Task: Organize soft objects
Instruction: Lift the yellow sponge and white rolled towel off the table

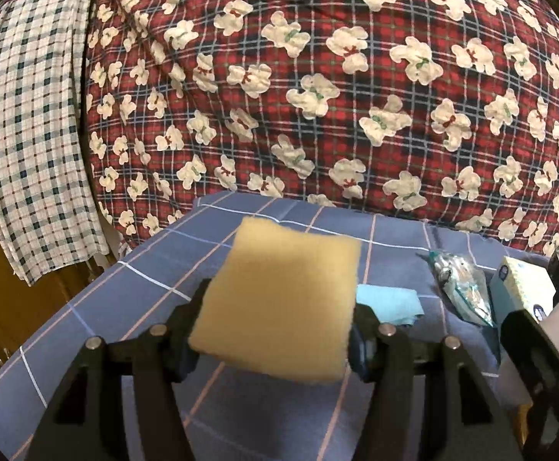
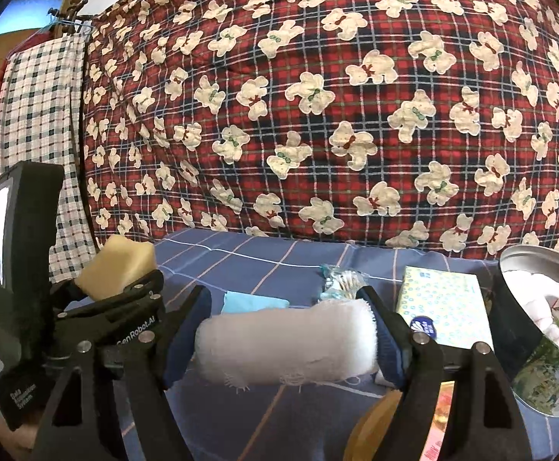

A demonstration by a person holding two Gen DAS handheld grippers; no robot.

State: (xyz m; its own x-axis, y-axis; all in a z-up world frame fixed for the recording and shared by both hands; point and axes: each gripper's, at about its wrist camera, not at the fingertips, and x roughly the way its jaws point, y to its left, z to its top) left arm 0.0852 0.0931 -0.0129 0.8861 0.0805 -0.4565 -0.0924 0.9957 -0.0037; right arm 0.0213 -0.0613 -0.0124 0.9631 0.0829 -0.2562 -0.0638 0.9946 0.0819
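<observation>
Two tools are in my views, each closed on something soft above the table, which is covered in a blue cloth with thin pale grid lines. My left tool clamps a yellow sponge by its two side edges, holding it up over the table. My right tool pinches a rolled white cloth end to end between its blue pads, the roll lying crosswise above the table.

On the table, beyond the roll, a small light-blue cloth lies flat. To its right is a clear packet; I cannot tell its contents. Further right lies a patterned tissue pack. At the table's right end stands a round tin holding white and coloured items.

Behind the table hangs a red plaid blanket printed with cream bears, and left of it a white checked cloth.
</observation>
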